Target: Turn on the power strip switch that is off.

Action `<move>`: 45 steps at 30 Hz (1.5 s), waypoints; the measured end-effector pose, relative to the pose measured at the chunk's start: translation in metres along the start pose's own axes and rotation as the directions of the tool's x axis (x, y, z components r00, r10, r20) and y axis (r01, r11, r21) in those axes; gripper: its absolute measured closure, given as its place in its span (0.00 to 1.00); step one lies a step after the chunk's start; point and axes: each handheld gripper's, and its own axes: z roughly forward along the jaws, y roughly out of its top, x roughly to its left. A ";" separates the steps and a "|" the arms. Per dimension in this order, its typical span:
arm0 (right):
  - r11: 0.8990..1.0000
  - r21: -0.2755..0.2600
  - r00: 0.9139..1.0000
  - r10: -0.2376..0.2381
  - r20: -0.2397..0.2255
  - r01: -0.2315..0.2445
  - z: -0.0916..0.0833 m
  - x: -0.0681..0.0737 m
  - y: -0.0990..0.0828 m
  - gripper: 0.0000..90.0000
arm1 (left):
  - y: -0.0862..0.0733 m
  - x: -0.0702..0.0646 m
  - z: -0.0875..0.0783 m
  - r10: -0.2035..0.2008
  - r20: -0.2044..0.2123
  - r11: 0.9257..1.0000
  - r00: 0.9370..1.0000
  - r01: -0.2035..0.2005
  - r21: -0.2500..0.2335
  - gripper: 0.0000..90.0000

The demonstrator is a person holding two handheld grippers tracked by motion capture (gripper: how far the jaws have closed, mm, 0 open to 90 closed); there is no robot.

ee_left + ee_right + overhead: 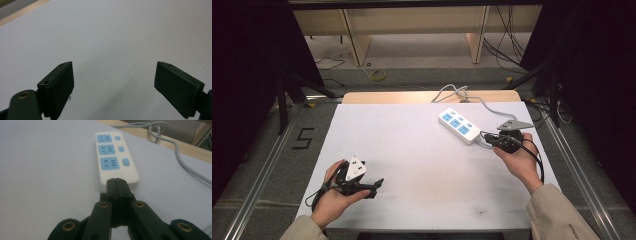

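While my right claw (116, 181) is pressed together with nothing between its jaws, its closed tip sits right at the near short end of the white plastic power strip with blue sockets (114, 157); whether it touches I cannot tell. From the right gripper view, the strip runs straight away from that tip, its long axis nearly in line with the jaws, so a forward move would act along its length, I judge. In the high view the strip (458, 125) lies on the right half of the white worktop (412, 155), toward the far edge, angled from the far left to the near right, and my right claw (490, 138) comes at it from the right edge. My left claw (374, 187) is spread wide over bare worktop near the front left corner, well apart from the strip, so the right one is clearly nearer. I count one strip, three blue sockets on it, three blue switches beside them, and one grey cable (452, 91) trailing off the far edge.
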 end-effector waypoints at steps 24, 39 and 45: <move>1.000 0.023 1.000 0.002 0.011 -0.002 0.018 -0.001 0.012 1.00 | 0.000 -0.001 0.000 -0.005 0.000 1.000 1.000 0.005 -0.003 0.18; 0.999 0.047 1.000 -0.009 0.029 0.007 0.028 -0.004 0.018 1.00 | 0.001 -0.001 0.001 -0.007 0.004 1.000 1.000 0.007 0.000 0.18; 0.998 0.055 0.999 -0.017 0.035 0.016 0.033 -0.004 0.020 1.00 | 0.000 -0.001 0.000 -0.007 0.004 1.000 1.000 0.007 -0.001 0.18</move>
